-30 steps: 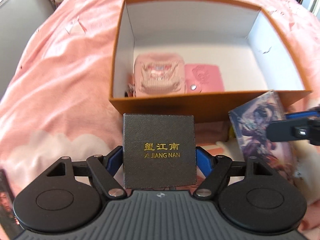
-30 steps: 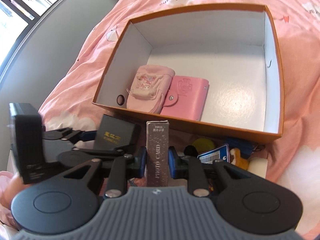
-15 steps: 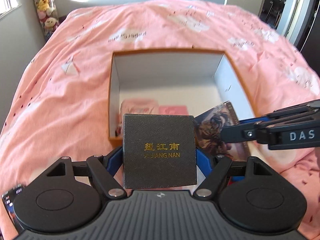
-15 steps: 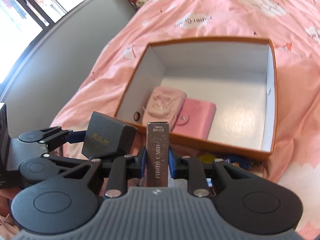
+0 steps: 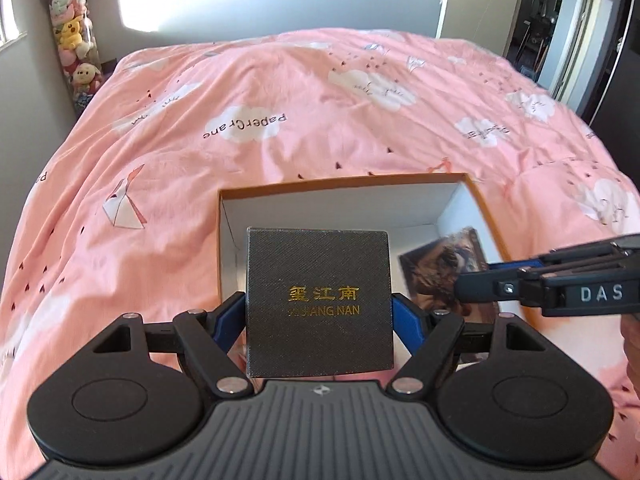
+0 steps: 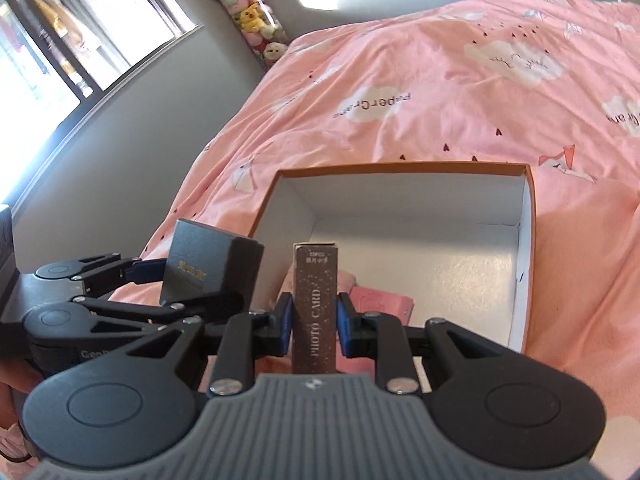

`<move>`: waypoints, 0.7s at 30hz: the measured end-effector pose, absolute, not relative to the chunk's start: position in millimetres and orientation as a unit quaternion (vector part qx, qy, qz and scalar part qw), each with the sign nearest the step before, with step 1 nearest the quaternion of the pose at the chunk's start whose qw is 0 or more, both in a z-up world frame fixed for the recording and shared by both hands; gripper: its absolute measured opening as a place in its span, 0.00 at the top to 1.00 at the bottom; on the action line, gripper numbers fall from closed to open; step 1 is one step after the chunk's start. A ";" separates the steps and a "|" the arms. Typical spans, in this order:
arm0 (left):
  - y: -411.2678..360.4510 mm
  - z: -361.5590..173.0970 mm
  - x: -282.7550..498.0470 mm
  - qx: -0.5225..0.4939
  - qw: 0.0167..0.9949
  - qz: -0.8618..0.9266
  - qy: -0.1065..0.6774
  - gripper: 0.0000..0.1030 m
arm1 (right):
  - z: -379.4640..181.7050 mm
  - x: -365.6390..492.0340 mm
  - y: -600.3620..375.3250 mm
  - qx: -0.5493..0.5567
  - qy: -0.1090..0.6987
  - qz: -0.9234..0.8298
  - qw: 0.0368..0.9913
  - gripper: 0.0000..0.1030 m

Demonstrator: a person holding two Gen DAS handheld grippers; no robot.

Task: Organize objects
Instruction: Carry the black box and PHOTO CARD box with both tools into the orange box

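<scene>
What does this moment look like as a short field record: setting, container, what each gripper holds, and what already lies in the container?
setting: bed with pink cloud-print duvet
container: open orange cardboard box, white inside
left gripper: shut on black Xi Jiang Nan box
right gripper: shut on photo card box, held upright
in container: pink wallet, partly hidden
background: tube of plush toys

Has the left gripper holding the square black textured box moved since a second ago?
Yes. The left gripper with its square black textured box has risen and pulled back: the orange cardboard box now looks smaller and lower in its view.
</scene>
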State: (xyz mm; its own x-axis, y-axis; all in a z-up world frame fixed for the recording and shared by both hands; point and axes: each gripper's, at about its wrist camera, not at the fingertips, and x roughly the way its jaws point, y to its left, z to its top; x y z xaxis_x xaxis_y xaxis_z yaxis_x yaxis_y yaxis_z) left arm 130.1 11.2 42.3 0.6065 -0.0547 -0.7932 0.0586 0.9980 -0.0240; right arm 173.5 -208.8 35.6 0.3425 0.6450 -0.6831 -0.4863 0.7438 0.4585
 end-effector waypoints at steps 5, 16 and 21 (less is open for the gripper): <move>11.3 20.6 176.8 -0.004 0.884 -0.026 0.467 0.14 | 11.0 209.1 -204.9 0.099 0.474 0.322 0.813 0.77; 11.2 -42.7 243.8 -0.022 0.855 0.016 0.518 0.14 | -30.0 264.7 -196.5 0.141 0.508 0.290 0.799 0.77; 5.2 -49.5 251.2 0.007 0.861 0.028 0.508 0.14 | -42.6 278.7 -189.2 0.138 0.516 0.278 0.798 0.77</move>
